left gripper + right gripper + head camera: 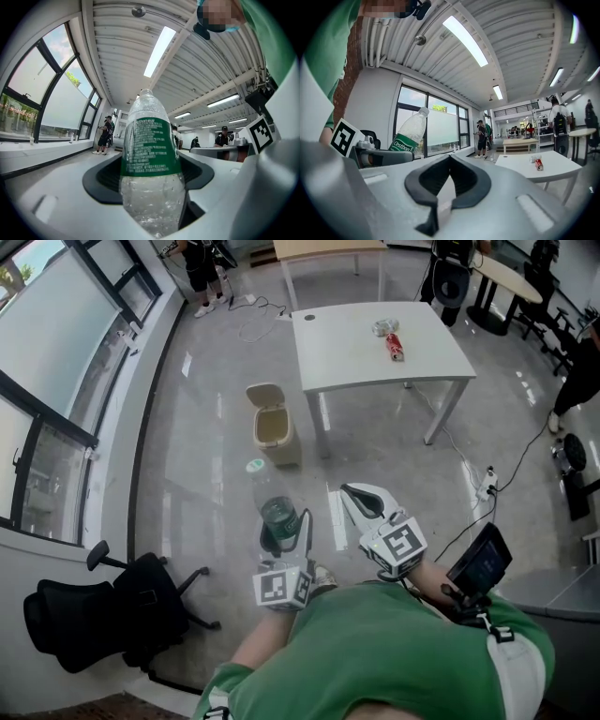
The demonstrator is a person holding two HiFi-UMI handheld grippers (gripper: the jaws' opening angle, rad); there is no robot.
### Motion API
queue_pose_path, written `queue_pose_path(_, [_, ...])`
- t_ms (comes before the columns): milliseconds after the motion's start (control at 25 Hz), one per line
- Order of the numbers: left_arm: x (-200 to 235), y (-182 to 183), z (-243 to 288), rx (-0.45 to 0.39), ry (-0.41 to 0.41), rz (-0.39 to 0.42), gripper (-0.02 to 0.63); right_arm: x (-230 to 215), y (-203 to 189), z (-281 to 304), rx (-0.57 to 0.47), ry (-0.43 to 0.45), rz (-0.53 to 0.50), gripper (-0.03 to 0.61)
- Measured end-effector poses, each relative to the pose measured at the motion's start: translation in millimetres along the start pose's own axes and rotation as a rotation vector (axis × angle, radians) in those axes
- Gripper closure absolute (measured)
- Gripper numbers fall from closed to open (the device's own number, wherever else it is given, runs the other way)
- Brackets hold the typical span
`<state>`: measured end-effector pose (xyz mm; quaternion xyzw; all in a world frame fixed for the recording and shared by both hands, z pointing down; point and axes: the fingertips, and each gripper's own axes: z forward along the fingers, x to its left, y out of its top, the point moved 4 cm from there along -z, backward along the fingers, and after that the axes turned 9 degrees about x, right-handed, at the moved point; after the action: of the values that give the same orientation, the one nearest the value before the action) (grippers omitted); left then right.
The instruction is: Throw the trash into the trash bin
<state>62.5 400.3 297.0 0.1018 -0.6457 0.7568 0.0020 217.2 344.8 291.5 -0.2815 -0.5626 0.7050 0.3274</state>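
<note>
Gripping clear bottle (pixel 150 154) in left gripper (pixel 281 529), jaws spread wide around its body, cap end past the tips. Beige trash bin (pixel 270 426) on floor well ahead of those jaws. Right gripper (pixel 450 159) jaws closed tip to tip, nothing between.

Two claws are counted: the left claw (pixel 281 524) and the right claw (pixel 359 500). One clear plastic bottle (pixel 270 504) with a green label is seen, and one beige trash bin (pixel 284 454). Two pieces of trash are counted on the white table (pixel 347 357): one red can (pixel 395 346) and one crumpled clear wrapper (pixel 382 328). Two more tables are made out farther back, a wood-topped table (pixel 328 249) and a rounded table (pixel 511 276). One black office chair (pixel 94 620) is seen.
</note>
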Motion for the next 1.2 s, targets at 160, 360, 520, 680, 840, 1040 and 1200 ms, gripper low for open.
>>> queue_pose_path(160, [35, 5, 6, -0.002, -0.031, -0.001, 0.267, 14, 9, 32, -0.01, -0.021, -0.002, 0.575])
queue_pose_path(360, [64, 5, 12, 0.001, -0.071, 0.003, 0.267, 28, 11, 59, -0.007, -0.053, -0.001, 0.575])
queue_pose_path(520, [80, 4, 14, 0.012, -0.085, -0.007, 0.267, 34, 13, 73, 0.005, -0.061, -0.002, 0.575])
queue_pose_path(680, [89, 9, 23, 0.016, -0.092, -0.021, 0.267, 29, 21, 85, 0.007, -0.066, -0.008, 0.575])
queue_pose_path(840, [94, 11, 38, 0.02, -0.095, -0.018, 0.267, 17, 24, 98, 0.004, -0.064, -0.008, 0.575])
queue_pose_path(1040, [99, 17, 66, 0.032, -0.072, -0.015, 0.267, -7, 28, 118, 0.007, -0.04, -0.003, 0.575])
queue_pose_path(1200, [100, 22, 96, 0.035, -0.055, -0.005, 0.267, -35, 34, 138, -0.005, -0.02, -0.001, 0.575])
